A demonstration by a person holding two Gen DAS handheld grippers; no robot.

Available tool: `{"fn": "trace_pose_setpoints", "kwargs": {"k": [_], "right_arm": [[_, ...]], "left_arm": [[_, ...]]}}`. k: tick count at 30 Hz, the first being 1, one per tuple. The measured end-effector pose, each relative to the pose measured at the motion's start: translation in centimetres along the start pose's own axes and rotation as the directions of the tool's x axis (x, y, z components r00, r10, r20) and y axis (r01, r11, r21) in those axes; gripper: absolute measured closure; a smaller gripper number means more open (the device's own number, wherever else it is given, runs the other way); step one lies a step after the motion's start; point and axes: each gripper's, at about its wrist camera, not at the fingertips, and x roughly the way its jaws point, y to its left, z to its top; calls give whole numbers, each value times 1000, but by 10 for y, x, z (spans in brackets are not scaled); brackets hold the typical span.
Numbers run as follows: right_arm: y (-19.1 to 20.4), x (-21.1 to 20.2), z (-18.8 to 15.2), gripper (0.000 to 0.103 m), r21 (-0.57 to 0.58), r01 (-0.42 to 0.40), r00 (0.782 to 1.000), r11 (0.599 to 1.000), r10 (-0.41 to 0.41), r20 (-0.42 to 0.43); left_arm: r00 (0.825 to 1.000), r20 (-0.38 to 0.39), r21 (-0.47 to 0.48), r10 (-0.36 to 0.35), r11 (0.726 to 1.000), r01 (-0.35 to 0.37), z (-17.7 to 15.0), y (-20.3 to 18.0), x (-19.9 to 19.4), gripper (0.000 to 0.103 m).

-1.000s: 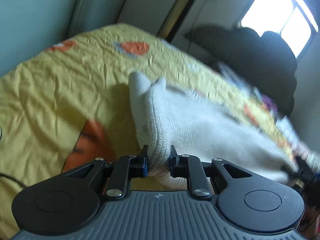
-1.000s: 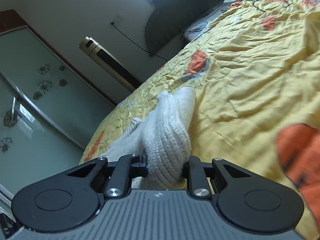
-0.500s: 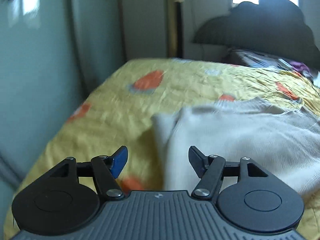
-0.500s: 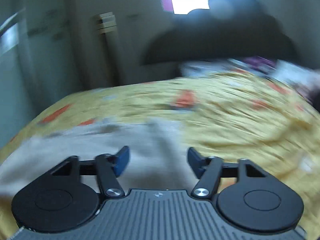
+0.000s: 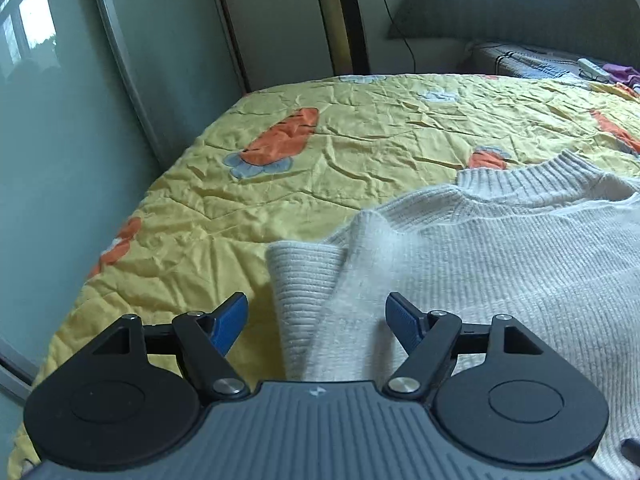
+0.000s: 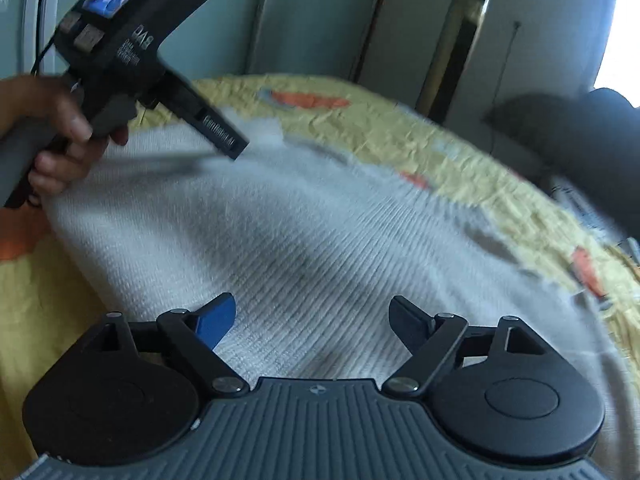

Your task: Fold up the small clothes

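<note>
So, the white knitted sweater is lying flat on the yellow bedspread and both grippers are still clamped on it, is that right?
Not quite: the sweater does lie on the yellow bedspread, but neither gripper is clamped on it. The left gripper in the left wrist view and the right gripper in the right wrist view both have their jaws opening, clear of the knit.

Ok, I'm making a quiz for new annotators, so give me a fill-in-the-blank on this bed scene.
1. The white knit sweater lies on a yellow quilt printed with orange ____.
2. The pads of the left tongs are coloured ____.
3. No cloth is pinched in the right tongs; their jaws are ____.
4. The sweater's ribbed ____ lies at the far end, toward the headboard.

Missing words: carrots; blue; opening; collar
</note>
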Motion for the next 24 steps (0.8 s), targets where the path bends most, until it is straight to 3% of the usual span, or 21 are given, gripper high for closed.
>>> {"fn": "trace_pose_setpoints", "kwargs": {"k": [6,13,19,22,24], "right_arm": [[18,-26,15,17,13,-57,992,998,55,113],[66,-29,16,17,-157,-81,988,984,99,116],[95,-24,12,17,-239,-111,989,965,130,66],[110,-18,9,17,-304,-77,993,950,102,65],[123,-10,7,18,-368,-16,995,930,50,82]], "left_arm": [[999,-32,-36,-22,999,21,3,17,5,25],[996,-56,-69,-70,995,66,5,31,10,22],[989,-66,-69,-131,990,126,9,39,17,22],[963,-85,-161,-254,958,238,13,61,30,22],[922,-119,-252,-369,909,332,15,76,44,22]]}}
